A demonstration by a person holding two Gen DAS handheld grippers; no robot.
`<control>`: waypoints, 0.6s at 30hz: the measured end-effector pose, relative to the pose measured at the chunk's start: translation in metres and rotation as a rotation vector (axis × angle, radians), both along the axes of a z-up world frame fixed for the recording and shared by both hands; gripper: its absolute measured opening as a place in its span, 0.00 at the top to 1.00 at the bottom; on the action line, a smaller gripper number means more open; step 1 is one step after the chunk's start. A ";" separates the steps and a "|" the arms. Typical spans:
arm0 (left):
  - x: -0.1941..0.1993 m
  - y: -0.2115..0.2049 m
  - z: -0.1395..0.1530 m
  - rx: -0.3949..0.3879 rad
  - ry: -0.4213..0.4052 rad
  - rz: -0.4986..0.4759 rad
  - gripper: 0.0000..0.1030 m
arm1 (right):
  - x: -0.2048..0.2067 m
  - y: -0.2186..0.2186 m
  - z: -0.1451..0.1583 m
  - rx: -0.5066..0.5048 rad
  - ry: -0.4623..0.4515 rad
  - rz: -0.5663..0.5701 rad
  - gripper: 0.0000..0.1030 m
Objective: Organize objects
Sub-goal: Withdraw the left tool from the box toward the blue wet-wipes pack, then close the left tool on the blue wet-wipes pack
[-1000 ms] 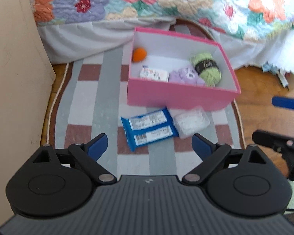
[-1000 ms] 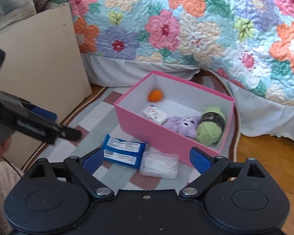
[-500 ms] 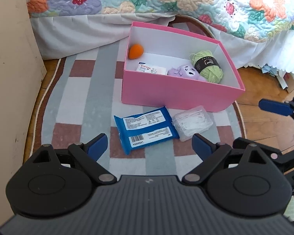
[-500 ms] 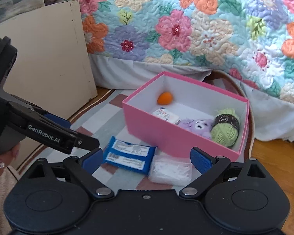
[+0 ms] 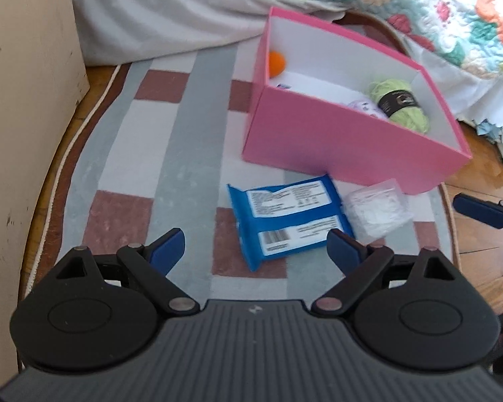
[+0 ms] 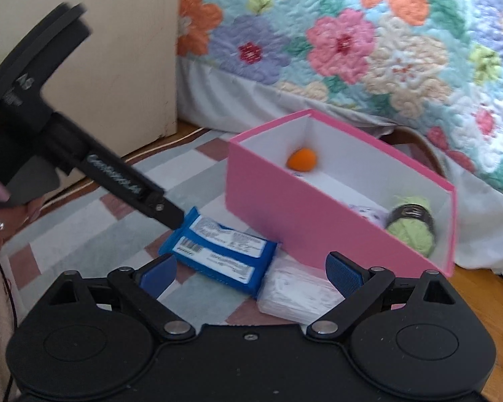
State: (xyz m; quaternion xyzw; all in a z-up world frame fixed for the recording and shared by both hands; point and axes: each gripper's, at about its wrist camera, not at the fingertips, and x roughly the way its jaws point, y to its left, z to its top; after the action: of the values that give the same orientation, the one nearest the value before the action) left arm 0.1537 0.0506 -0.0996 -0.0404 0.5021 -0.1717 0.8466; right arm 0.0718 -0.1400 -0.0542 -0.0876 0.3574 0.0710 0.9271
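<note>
The job looks partly done. The pink box (image 5: 345, 140) stands on the striped rug (image 5: 157, 154) by the bed (image 6: 369, 43), and it already holds an orange ball (image 5: 276, 63) in a far corner, a skein of green yarn (image 5: 402, 104) at the other end, a pale purple soft toy (image 5: 365, 106) beside the yarn, and a small white packet (image 6: 300, 175) of which only an edge shows over the wall. Two things are left out on the rug, just in front of the box's near wall: a blue pack of wipes (image 5: 286, 221) and, touching its side, a clear plastic packet of white bits (image 5: 375, 209). Neither is held. The left hand-held gripper (image 5: 255, 246) hangs over the blue pack with its jaws spread wide and nothing pressed between them; the pack lies ahead of its blue pads, not yet between them. The right hand-held gripper (image 6: 251, 273) is likewise released, jaws wide, with the clear packet and a corner of the blue pack just beyond its tips. From the right wrist view the left tool's finger reaches the far end of the blue pack, though I cannot tell whether it touches. By my reckoning, what is left is to grasp these two items and set them in the box.
</note>
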 end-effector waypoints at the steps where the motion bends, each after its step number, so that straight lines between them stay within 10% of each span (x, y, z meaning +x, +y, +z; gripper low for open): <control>1: 0.002 0.001 -0.004 -0.004 0.011 0.003 0.12 | 0.003 0.002 -0.005 0.009 0.019 0.020 0.05; 18: 0.022 -0.009 -0.046 -0.124 0.071 0.053 0.27 | 0.036 0.011 -0.075 0.245 0.197 -0.041 0.10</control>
State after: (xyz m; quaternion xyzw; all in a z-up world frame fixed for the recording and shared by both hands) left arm 0.1761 0.0412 -0.1458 -0.1123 0.5189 -0.1784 0.8285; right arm 0.1080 -0.1288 -0.1287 0.0410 0.4368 0.1034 0.8927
